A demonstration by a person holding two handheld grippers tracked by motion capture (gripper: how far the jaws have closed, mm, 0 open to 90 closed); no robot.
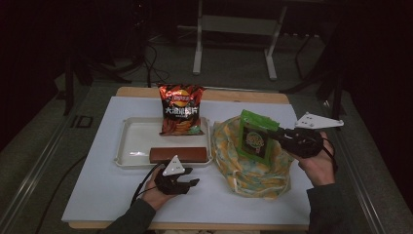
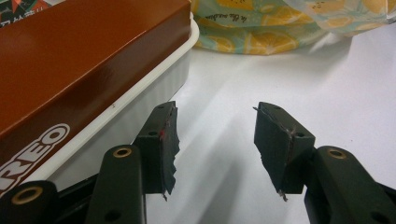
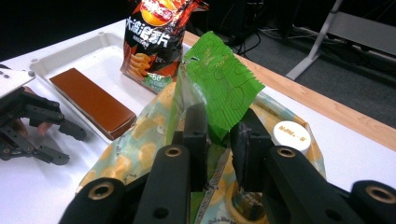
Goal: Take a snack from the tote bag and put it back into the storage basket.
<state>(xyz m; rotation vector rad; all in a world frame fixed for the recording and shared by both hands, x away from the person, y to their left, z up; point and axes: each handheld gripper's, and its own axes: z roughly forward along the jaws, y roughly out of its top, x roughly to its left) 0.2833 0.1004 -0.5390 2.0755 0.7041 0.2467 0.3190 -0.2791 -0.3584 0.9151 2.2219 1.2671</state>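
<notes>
My right gripper (image 1: 273, 133) (image 3: 219, 133) is shut on the lower part of a green snack packet (image 1: 255, 137) (image 3: 217, 79). It holds the packet upright over the open mouth of a yellow lemon-print bag (image 1: 243, 173) (image 3: 135, 144). A white-capped bottle (image 3: 292, 135) lies inside that bag. My left gripper (image 1: 192, 176) (image 2: 215, 128) rests on the white table just in front of the tray, open, with nothing between its jaws. It also appears at the left of the right gripper view (image 3: 75, 148).
A white tray (image 1: 131, 146) (image 2: 154, 88) holds a brown Oreo box (image 1: 178, 154) (image 2: 70, 60) along its near rim. A red chips bag (image 1: 181, 109) (image 3: 154, 37) stands at its far end. Metal stand legs (image 1: 197, 53) rise beyond the table.
</notes>
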